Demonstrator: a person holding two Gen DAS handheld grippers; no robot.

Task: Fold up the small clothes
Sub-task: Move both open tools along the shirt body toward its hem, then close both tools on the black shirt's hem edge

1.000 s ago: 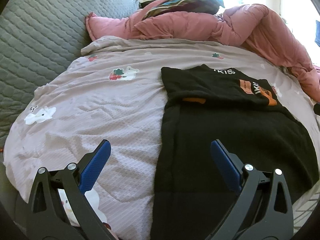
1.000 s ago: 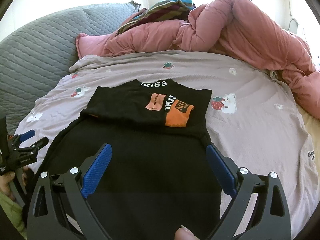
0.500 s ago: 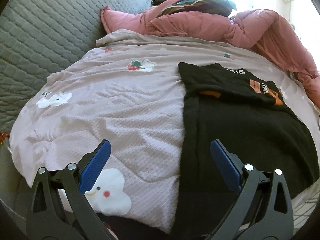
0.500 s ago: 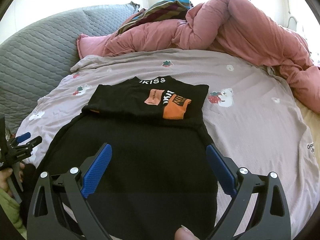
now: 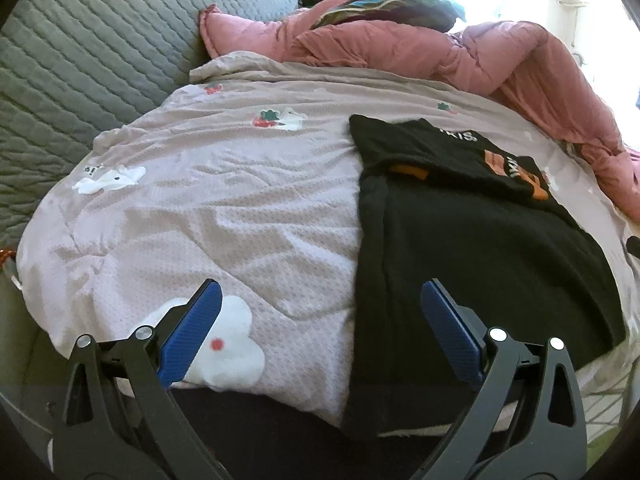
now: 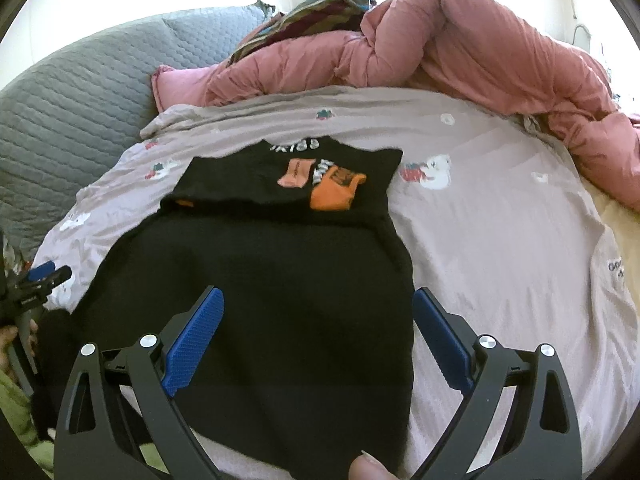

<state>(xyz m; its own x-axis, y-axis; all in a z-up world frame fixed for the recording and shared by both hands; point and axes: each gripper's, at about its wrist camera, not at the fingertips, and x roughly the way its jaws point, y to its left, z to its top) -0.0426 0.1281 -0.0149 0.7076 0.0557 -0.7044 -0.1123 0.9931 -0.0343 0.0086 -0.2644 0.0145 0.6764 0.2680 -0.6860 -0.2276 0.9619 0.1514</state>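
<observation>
A black garment (image 6: 264, 300) lies flat on the mauve bedspread (image 6: 500, 240), its near end reaching the bed's front edge. On its far end rests a folded black shirt (image 6: 288, 184) with orange patches and white lettering. In the left wrist view the garment (image 5: 472, 264) is at the right and the folded shirt (image 5: 448, 156) beyond it. My left gripper (image 5: 320, 308) hangs open over the bed's front edge, beside the garment's left border, holding nothing. My right gripper (image 6: 316, 312) stands open above the garment's near half, empty. The left gripper (image 6: 36, 284) also shows at the far left, held in a hand.
A rumpled pink duvet (image 6: 460, 52) is heaped along the back and right of the bed, with striped cloth (image 6: 320, 8) on top. A grey quilted headboard (image 5: 80, 52) rises on the left. Bare bedspread (image 5: 220, 184) stretches left of the garment. A fingertip (image 6: 366, 468) shows at the bottom edge.
Both grippers have drawn back from the bed and stayed open. The left view now takes in the bed's front edge and more bedspread. The clothes have not moved.
</observation>
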